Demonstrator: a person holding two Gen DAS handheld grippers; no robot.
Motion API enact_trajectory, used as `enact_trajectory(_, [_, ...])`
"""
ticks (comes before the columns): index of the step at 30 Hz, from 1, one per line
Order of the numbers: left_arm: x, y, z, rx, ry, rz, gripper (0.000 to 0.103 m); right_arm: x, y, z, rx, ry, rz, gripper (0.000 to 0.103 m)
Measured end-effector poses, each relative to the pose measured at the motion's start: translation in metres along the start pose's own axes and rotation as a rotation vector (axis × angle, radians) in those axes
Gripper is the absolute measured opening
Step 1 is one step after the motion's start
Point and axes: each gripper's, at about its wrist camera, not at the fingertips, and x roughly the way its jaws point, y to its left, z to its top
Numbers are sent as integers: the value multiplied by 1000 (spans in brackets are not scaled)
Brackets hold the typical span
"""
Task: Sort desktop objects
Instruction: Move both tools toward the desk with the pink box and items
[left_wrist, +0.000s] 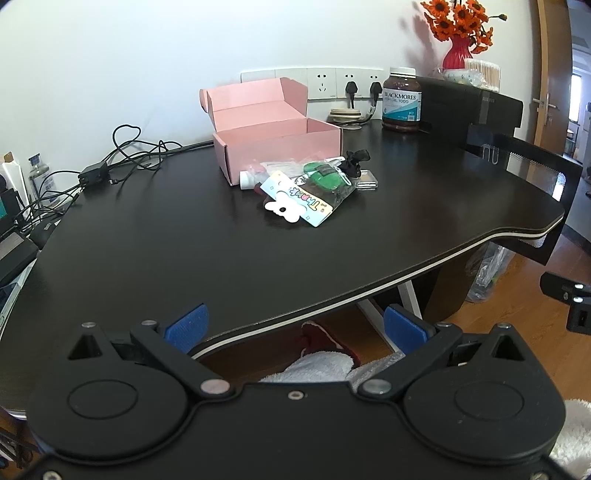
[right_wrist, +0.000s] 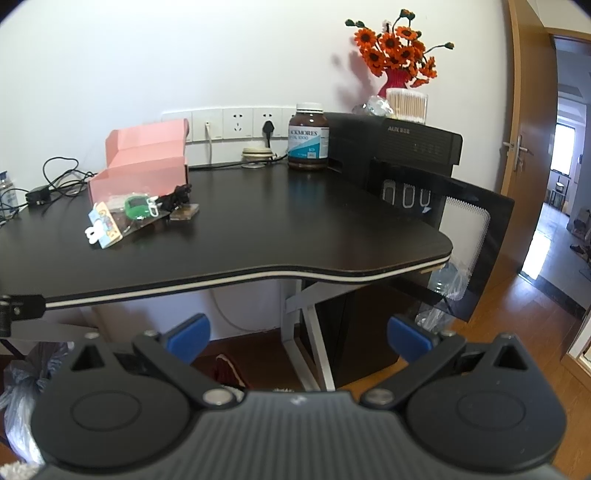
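An open pink cardboard box (left_wrist: 280, 147) (right_wrist: 140, 173) stands on the black desk (left_wrist: 184, 251) (right_wrist: 295, 221). In front of it lies a small heap: a colourful card with a white bunny tag (left_wrist: 295, 205) (right_wrist: 103, 227), a green item in a clear bag (left_wrist: 325, 179) (right_wrist: 136, 208), a black clip (left_wrist: 354, 162), a white tube (left_wrist: 249, 181) and a small clear case (left_wrist: 365, 182) (right_wrist: 184, 213). My left gripper (left_wrist: 295, 328) is open over the desk's near edge, far short of the heap. My right gripper (right_wrist: 299, 334) is open, below and in front of the desk edge.
A brown supplement bottle (left_wrist: 402, 101) (right_wrist: 308, 138), wall sockets (left_wrist: 325, 83), a black appliance (right_wrist: 391, 142) and a red vase of orange flowers (right_wrist: 395, 55) line the back. Tangled cables (left_wrist: 122, 155) lie at the left. Below are wooden floor (right_wrist: 535, 332) and white desk legs (right_wrist: 317, 332).
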Motion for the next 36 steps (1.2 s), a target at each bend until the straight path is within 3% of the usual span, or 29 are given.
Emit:
enact_trajectory(10, [-2,-1,-2,-5,-6,38,103,-2,10,-1,-24,-6,-14,102])
enact_trajectory(25, [-6,-4,2,63,-54,121,103,1,9,1,-29,1,-22,102])
enact_trajectory(30, [-7,4,3,36,-67,87,103,1,12,1,-39,-5,-23,102])
enact_trajectory(36, [-6,-7,1,104,-62,134,103,2,15,1,-56,3,-38,102])
